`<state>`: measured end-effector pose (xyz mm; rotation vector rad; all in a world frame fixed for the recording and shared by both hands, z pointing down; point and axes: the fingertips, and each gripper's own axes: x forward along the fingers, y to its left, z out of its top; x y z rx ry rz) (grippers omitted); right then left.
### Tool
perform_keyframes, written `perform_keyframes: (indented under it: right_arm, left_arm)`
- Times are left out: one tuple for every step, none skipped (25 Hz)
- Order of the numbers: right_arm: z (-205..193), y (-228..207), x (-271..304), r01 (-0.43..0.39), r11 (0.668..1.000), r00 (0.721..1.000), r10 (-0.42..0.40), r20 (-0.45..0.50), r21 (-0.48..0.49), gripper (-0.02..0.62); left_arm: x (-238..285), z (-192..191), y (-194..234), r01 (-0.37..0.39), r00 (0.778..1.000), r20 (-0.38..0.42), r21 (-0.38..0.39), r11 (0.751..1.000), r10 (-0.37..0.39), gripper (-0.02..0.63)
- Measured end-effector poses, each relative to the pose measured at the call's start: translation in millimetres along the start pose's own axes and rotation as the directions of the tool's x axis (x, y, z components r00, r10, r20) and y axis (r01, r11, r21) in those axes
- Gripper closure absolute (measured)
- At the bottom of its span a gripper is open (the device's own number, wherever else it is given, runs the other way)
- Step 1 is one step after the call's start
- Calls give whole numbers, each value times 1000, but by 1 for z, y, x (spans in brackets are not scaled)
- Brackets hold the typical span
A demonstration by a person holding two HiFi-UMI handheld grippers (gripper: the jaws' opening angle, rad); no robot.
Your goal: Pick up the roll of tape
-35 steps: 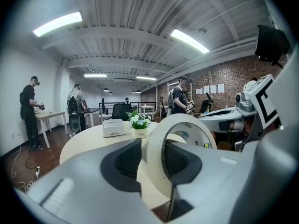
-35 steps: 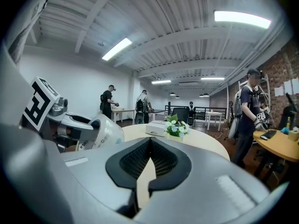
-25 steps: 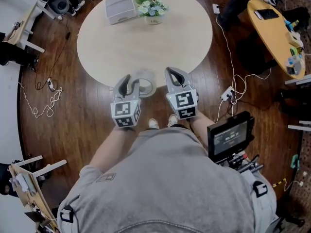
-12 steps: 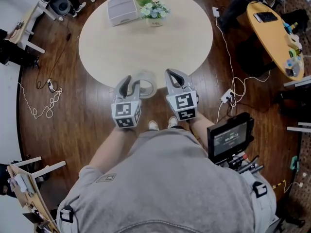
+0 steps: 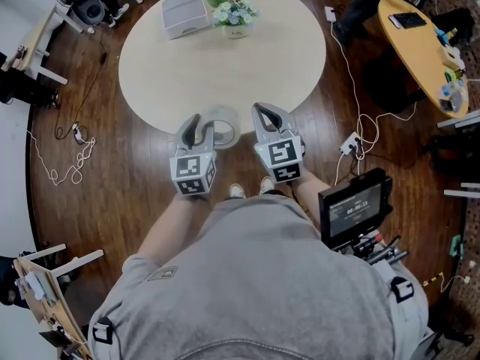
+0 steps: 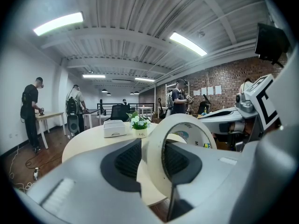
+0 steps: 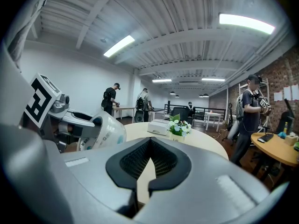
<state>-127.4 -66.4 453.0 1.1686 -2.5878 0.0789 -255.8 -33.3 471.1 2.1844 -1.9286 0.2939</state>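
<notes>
The roll of tape (image 5: 223, 126) is a wide whitish ring, held upright just past the near edge of the round table (image 5: 225, 58). My left gripper (image 5: 201, 130) is shut on the roll's wall, one pad inside the ring and one outside; the left gripper view shows the roll of tape (image 6: 161, 164) clamped between the black pads. My right gripper (image 5: 264, 115) hovers beside it on the right, shut and empty, its pads meeting at the tip (image 7: 148, 164). From the right gripper view the roll of tape (image 7: 103, 133) appears at the left in the other gripper.
A white box (image 5: 185, 12) and a small pot of flowers (image 5: 235, 15) stand at the table's far side. Cables and a power strip (image 5: 351, 144) lie on the wooden floor to the right. A monitor on a rig (image 5: 354, 207) is at my right hip. Several people stand in the room.
</notes>
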Motion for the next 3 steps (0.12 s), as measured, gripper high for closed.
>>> perform_keyframes:
  right_arm:
    - [0,-1,0,-1,1000,1000,1,0,-1,583]
    - [1,-2,1,-1,1000,1000,1,0,-3,583]
    - [1,-3,1,-1,1000,1000,1,0,-4,583]
  left_arm:
    - [1,0,0,-1,1000,1,-1,1000,1,486]
    - [1,1,0,-2,1000,2,-3,1000,2,486]
    - [2,2,0,-3,1000,3,-4,1000,3,486]
